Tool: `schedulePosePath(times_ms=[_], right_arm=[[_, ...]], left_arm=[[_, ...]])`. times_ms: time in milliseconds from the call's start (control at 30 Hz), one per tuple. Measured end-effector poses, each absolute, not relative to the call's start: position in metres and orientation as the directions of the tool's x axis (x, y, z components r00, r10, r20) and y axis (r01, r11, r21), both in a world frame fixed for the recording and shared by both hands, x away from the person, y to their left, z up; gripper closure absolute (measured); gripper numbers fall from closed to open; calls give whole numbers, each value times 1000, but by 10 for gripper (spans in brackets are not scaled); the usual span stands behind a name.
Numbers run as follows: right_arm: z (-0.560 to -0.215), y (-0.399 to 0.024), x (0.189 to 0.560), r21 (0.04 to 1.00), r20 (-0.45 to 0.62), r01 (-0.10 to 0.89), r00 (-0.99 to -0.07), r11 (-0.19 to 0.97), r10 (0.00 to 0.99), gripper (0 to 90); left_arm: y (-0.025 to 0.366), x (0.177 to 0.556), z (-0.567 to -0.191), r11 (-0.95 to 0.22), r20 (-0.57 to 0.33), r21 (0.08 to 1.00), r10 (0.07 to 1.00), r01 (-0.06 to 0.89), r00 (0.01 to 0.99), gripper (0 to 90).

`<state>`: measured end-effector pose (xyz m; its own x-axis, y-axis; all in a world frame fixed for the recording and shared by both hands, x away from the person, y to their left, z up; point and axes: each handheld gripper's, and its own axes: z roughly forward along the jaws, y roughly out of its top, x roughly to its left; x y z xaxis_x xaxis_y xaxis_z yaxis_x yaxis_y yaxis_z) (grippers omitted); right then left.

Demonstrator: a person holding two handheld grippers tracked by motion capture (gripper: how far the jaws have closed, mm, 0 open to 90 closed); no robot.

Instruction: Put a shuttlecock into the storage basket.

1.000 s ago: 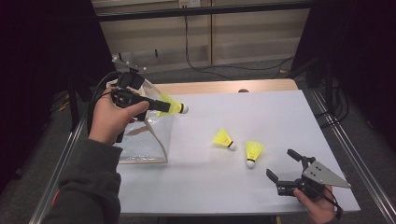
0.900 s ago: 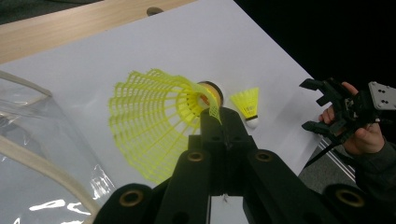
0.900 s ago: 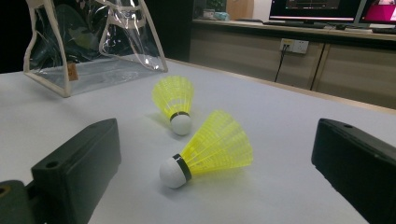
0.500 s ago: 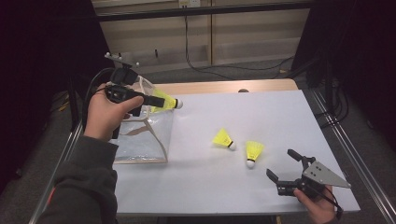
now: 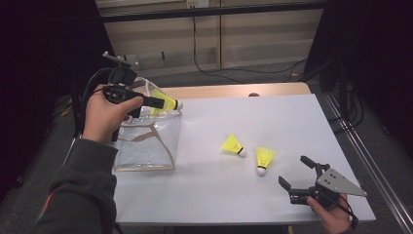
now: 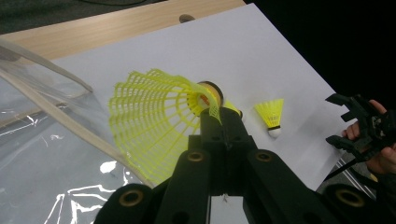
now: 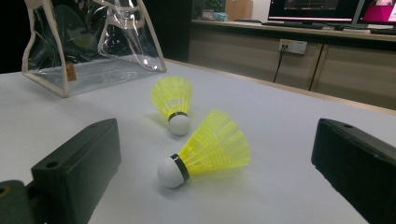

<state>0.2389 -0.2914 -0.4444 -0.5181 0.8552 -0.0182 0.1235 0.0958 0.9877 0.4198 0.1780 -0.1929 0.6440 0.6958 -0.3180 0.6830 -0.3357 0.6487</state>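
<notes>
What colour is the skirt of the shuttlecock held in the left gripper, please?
Bright yellow, an open mesh; the shuttlecock shows best in the left gripper view.

A white tabletop (image 5: 272, 122) with a wooden far edge (image 5: 234, 90) lies below the jaws. Beyond them stand beige cabinets (image 5: 253, 34) with a wall socket (image 7: 292, 46), trailing cables (image 5: 229, 73), and monitors (image 7: 317, 9).

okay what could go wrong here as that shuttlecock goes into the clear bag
The left gripper pinches the shuttlecock only by its thin skirt edge, so it may slip or crumple. The clear bag is floppy and nothing holds it, so its rim might fold shut or the bag tip when nudged.
</notes>
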Motion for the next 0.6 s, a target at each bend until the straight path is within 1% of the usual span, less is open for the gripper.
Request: schedulePosePath(times_ms=[233,600], right_arm=[[-444,-292,239,988,-17,125,-518,95,855,13],[-445,-292,239,988,-16,126,-517,94,856,13]], left_arm=[[185,425,-192,-324,-310,644,717,693,624,900],[195,431,-191,-285,-330,648,731,707,597,900]])
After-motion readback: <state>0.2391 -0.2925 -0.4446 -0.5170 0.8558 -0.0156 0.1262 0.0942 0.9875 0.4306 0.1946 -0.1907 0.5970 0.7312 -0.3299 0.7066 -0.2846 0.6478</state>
